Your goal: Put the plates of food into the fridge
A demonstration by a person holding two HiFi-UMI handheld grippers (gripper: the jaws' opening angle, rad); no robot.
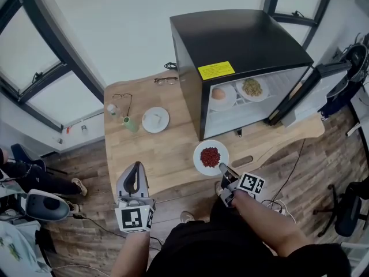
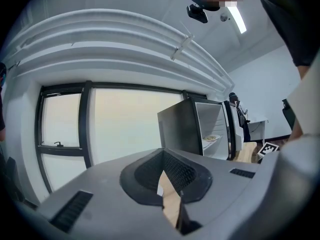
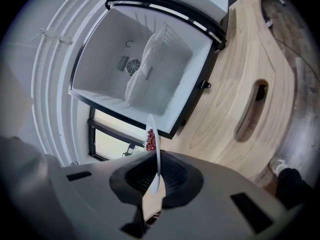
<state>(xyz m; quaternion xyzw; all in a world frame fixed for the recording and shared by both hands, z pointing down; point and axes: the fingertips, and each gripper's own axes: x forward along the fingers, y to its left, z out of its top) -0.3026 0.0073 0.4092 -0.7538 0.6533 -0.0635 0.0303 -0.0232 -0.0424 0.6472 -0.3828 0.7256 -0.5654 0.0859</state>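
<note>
White wall [image 1: 132,22] at the far side, dark-framed windows [image 1: 52,94] far left, light wooden table [image 1: 138,154] in the middle, wood-plank floor [image 1: 86,235] near, ceiling strip light [image 2: 239,20] lit

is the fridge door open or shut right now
Open. The fridge door is swung out to the right, and you can see straight in to a left plate and a right plate.
</note>
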